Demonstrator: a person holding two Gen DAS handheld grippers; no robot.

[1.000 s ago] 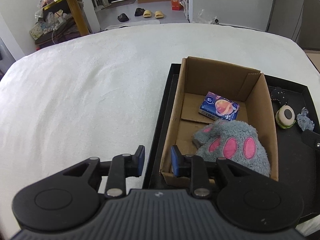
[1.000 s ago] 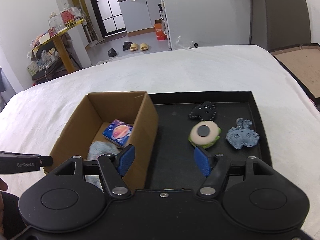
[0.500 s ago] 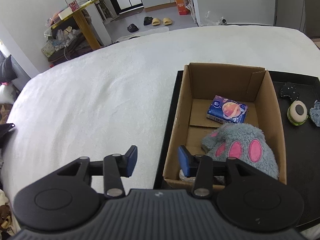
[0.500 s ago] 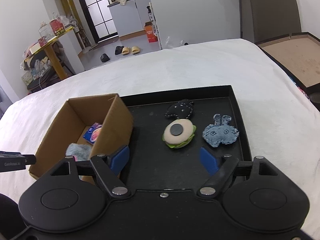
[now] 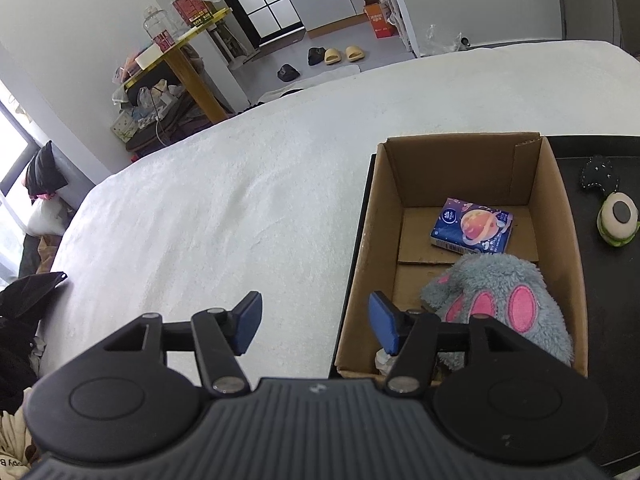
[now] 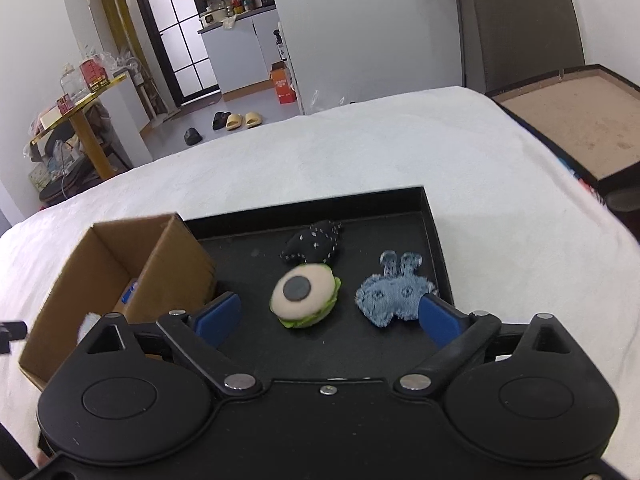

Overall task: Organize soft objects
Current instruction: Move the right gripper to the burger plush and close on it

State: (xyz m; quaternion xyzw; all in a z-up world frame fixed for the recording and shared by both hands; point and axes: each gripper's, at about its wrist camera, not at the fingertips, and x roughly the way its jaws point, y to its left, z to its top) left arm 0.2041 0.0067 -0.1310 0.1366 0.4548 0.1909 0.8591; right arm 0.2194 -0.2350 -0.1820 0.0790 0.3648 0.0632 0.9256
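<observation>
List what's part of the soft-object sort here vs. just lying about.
In play:
cardboard box
grey paw plush in box
tissue pack in box
burger plush
black plush
blue denim plush
black tray

Lying about:
slippers
yellow side table
orange carton

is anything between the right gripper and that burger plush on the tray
Nothing visible. The right gripper, its jaws opening and empty, faces the burger plush across bare black tray; the blue denim plush lies beside it.
</observation>
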